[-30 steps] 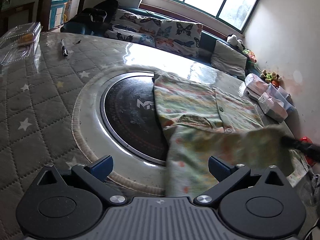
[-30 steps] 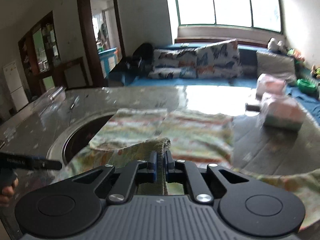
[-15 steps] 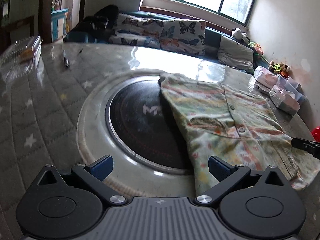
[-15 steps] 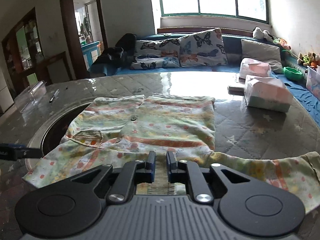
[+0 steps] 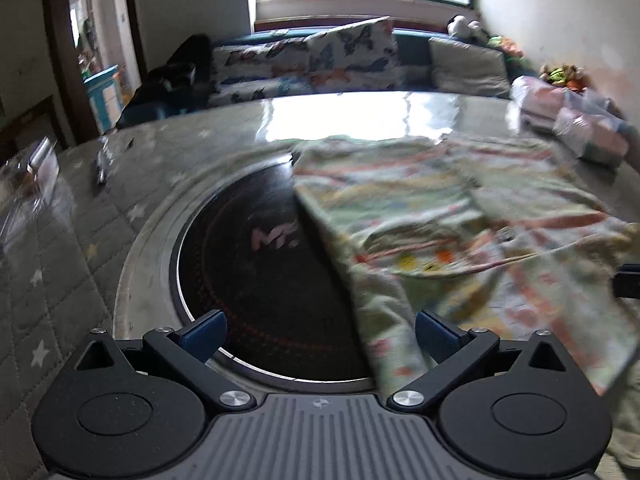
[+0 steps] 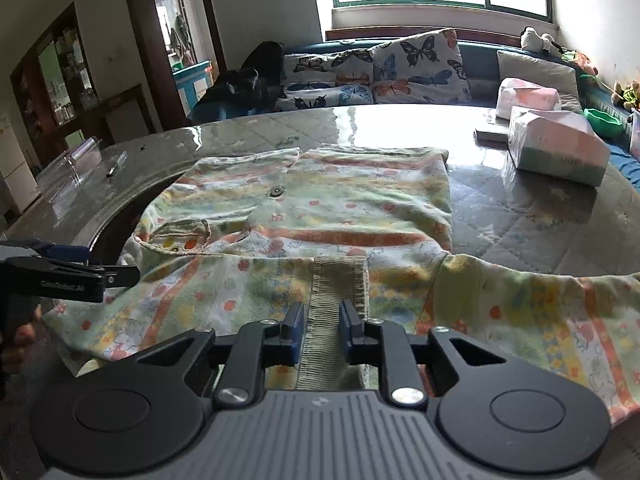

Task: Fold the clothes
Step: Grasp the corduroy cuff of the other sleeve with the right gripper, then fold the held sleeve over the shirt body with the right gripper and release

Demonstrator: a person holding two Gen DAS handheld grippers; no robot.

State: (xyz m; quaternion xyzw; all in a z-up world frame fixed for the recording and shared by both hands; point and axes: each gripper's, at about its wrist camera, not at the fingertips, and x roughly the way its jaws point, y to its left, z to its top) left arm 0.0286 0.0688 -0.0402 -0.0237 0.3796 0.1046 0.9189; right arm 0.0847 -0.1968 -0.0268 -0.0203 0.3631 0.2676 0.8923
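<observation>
A pale green floral shirt (image 6: 320, 200) with buttons lies flat on the table, its left side over the dark round cooktop (image 5: 248, 260). One sleeve is folded across the front, with its ribbed cuff (image 6: 340, 280) lying between the fingers of my right gripper (image 6: 322, 328). Those jaws are opening, and the pads stand just off the cuff. The other sleeve (image 6: 540, 308) stretches out to the right. My left gripper (image 5: 320, 332) is wide open above the shirt's (image 5: 440, 220) near left edge, gripping nothing. From the right wrist view the left gripper (image 6: 112, 264) hovers at the shirt's left side.
The quilted star-pattern table cover (image 5: 60, 280) surrounds the cooktop. Tissue packs (image 6: 556, 148) stand at the table's far right. A pen (image 6: 116, 166) and a clear plastic box (image 6: 68, 168) sit at the far left. Beyond the table is a sofa with butterfly cushions (image 6: 380, 68).
The right gripper came down with the sleeve cuff, laid it across the shirt's front and parted its jaws. The left gripper, still open, shifted along the shirt's left edge and rolled.
</observation>
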